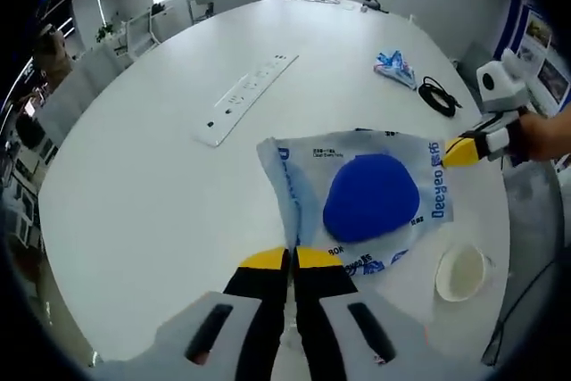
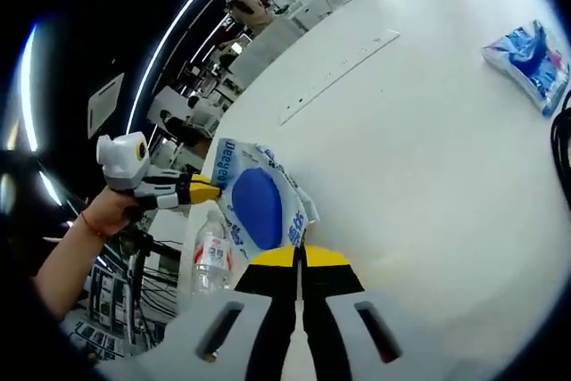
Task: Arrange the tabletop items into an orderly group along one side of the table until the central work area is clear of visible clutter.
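A clear plastic bag (image 1: 366, 189) with blue print and a round blue item (image 1: 370, 196) inside hangs stretched above the white table (image 1: 134, 185). My left gripper (image 1: 291, 258) is shut on its near corner. My right gripper (image 1: 459, 151) comes in from the right, shut on the bag's far edge. In the right gripper view the same bag (image 2: 259, 207) runs from my right gripper (image 2: 299, 256) at the bottom to my left gripper (image 2: 207, 190), held by a hand at the left.
A long white power strip (image 1: 245, 95) lies mid-table. A blue and white packet (image 1: 395, 67) and a coiled black cable (image 1: 437, 95) sit far right. A white cup (image 1: 461, 272) stands near the table edge, and a water bottle (image 2: 211, 260) stands below the bag. Chairs line the far side.
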`<state>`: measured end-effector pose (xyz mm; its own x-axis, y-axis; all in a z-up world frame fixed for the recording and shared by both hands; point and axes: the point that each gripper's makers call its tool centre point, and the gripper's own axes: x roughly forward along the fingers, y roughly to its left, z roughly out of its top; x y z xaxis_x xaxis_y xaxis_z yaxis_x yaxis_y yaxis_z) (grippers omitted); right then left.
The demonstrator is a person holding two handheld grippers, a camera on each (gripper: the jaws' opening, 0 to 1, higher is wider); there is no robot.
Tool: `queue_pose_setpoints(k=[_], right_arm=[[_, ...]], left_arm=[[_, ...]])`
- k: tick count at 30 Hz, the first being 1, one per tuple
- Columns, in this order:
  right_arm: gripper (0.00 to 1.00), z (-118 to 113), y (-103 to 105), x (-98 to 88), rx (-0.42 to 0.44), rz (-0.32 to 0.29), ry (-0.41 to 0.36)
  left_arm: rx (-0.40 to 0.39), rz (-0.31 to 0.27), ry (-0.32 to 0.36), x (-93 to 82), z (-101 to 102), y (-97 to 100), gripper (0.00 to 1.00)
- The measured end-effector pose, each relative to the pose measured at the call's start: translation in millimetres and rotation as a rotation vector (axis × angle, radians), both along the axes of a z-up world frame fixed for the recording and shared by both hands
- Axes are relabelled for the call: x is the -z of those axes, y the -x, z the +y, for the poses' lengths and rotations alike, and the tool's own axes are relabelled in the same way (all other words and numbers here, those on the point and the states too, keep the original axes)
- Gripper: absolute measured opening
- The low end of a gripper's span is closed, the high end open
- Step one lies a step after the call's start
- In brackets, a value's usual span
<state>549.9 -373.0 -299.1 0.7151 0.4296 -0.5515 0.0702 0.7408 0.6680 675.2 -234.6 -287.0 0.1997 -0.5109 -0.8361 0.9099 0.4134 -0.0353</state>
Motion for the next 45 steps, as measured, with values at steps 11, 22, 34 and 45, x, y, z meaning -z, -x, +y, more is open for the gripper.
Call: queue_pose_setpoints(k=[11, 22, 34, 45], right_arm=[[0.00, -29, -9, -21.1, -0.055, -0.062, 0.064], [0.00, -59, -14, -55.4, -0.094, -0.128, 0.100], [0.00, -86, -16, -88.7, -0.185, -0.177, 0.134], [0.00, -122, -19, -116.8, -0.261, -0.201, 0.162]], left_arm=[[-0.020, -0.018, 0.052, -27.8, -15, 11.1, 0.00], [-0.050, -0.033, 0.105, -53.7, -33, 28.1, 0.00], [-0.098, -0.052, 0.163, -81.2, -54, 46.3, 0.00], [-0.172, -0.042, 0.246, -99.6, -83, 60.8, 0.00]])
